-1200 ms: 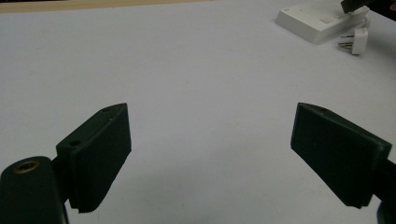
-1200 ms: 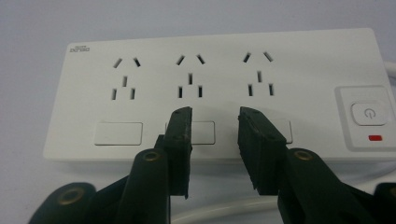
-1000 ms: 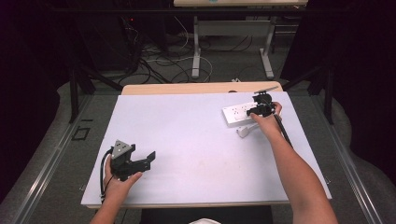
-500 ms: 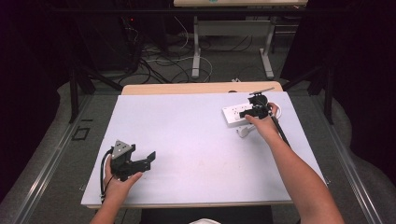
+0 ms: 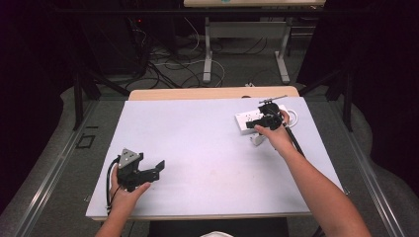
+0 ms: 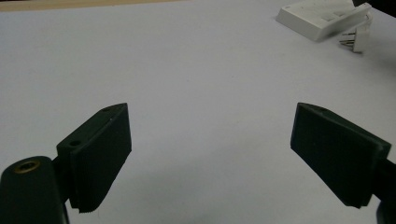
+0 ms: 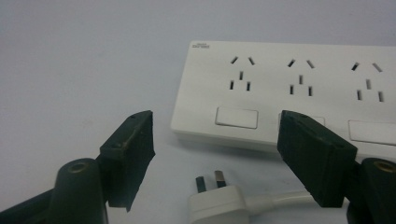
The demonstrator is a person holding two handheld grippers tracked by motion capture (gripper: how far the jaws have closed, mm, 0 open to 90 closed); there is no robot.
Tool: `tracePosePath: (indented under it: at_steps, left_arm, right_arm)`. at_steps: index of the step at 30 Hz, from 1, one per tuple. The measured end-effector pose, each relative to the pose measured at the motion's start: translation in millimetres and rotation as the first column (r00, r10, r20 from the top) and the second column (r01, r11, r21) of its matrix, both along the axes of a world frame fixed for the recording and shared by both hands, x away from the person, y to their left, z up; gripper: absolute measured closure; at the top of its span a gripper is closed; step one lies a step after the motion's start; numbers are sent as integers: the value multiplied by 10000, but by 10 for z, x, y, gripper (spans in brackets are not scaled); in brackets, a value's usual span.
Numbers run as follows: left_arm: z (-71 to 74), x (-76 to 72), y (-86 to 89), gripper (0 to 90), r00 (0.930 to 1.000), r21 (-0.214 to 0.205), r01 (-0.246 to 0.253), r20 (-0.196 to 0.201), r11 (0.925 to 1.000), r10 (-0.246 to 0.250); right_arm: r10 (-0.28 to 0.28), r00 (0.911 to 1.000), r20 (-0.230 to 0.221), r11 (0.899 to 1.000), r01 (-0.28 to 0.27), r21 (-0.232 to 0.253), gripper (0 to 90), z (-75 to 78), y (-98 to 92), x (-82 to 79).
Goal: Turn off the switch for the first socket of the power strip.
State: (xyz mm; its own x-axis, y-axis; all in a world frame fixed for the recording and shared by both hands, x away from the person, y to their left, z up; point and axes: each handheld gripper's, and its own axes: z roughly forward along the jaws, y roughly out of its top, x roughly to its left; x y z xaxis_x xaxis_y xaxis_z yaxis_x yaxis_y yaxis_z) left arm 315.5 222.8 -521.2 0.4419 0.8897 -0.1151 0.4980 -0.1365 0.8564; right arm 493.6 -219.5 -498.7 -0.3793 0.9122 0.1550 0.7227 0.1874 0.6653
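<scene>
white table, dark room; left gripper jaws apart, empty; right gripper jaws just opening over plug.

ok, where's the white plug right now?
The white plug lies flat on the table just in front of the power strip, between the right tool's open jaws in the right gripper view; in the high view it's at the table's far right.

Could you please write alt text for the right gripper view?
The right gripper is open above a white plug lying loose on the table, its prongs pointing toward a white power strip just beyond, whose sockets are unoccupied.
</scene>
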Motion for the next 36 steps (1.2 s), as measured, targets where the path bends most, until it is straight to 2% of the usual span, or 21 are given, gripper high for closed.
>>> tracePosePath:
  at_steps: [2, 7, 14, 17, 19, 22, 26, 36]
  left_arm:
    - [-3, 2, -2, 122, 10000, 0, -8, -17, 10000, 8]
    - [-7, 4, -9, 124, 10000, 1, -6, 1, 10000, 6]
    - [-8, 4, -7, 126, 10000, 87, 14, -63, 10000, -13]
    - [-12, 4, -11, 127, 10000, 70, 4, -24, 10000, -4]
    - [-10, 3, -12, 128, 10000, 100, 11, -63, 9999, -10]
    - [-13, 5, -14, 128, 10000, 102, 11, -66, 9999, -10]
    - [-16, 6, -19, 129, 10000, 101, -5, -87, 9999, 6]
    - [-26, 8, -22, 135, 10000, 154, -5, -76, 9999, 6]
  right_arm:
    - [72, 10000, 32, 9999, -72, 154, 232, 11, 19, -39]
    - [181, 9997, 175, 9998, -182, 74, 205, 57, 61, -147]
    - [465, 9980, 419, 9976, -486, 489, 161, 110, 106, -348]
    - [564, 9966, 602, 9975, -589, 400, 157, 120, 116, -427]
    - [650, 9949, 777, 9963, -690, 506, 156, 123, 117, -473]
    - [689, 9945, 788, 9953, -739, 629, 154, 139, 113, -543]
    - [725, 9919, 1044, 9952, -788, 579, 153, 160, 108, -619]
    - [699, 9929, 964, 9908, -803, 1092, 151, 56, 34, -758]
